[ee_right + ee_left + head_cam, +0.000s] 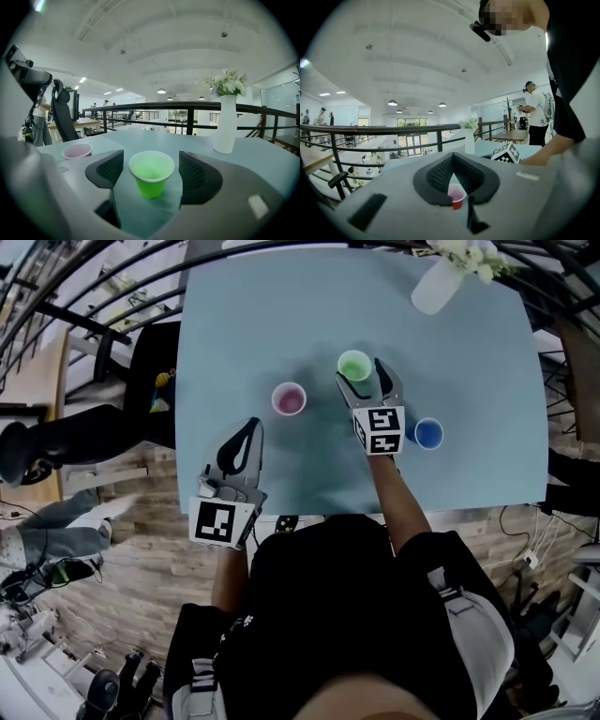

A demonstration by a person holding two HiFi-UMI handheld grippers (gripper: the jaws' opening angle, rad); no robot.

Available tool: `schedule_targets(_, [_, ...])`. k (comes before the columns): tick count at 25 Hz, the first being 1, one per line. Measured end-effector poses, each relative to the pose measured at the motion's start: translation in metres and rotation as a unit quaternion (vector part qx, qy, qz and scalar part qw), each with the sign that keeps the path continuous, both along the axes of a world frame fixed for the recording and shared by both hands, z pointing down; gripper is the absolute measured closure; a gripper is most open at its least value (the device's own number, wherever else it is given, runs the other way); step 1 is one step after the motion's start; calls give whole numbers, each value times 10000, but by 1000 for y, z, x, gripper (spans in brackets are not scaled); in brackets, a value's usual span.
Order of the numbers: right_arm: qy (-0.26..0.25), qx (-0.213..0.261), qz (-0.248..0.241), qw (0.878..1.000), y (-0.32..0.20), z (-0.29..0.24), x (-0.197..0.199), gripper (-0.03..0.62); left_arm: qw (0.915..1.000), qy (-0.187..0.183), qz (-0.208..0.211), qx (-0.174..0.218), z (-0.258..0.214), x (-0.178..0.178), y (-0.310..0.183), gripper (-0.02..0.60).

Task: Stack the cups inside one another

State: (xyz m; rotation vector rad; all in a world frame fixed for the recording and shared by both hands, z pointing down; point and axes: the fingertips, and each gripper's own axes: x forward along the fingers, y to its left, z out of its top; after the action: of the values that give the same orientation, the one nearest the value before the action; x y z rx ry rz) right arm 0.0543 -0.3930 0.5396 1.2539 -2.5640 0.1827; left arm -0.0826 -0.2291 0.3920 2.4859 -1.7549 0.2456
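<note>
Three cups stand upright and apart on the pale blue table (469, 352): a green cup (354, 364), a pink cup (289, 398) and a blue cup (428, 433). My right gripper (364, 377) is open, and the green cup (151, 174) sits on the table between its pads (110, 169) with a gap on each side. The pink cup (77, 151) is to its left. My left gripper (252, 426) is shut and holds nothing, near the table's front edge. The pink cup (456, 197) shows beyond its jaws, some way off.
A white vase (436, 287) with flowers stands at the table's far right corner. A black chair (150, 362) stands off the table's left side. Black railings (370, 133) ring the area, and a person (536, 117) stands farther back.
</note>
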Motion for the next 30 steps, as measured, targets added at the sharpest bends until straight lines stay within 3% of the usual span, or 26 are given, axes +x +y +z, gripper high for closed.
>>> schedule_targets(15, [178, -208, -153, 9995, -11, 22, -8, 233, 9996, 55, -274, -19, 0, -15, 7, 597])
schedule_targets(30, [171, -134, -429, 9988, 6, 9, -15, 246, 9997, 97, -226, 91, -2, -18, 12, 597])
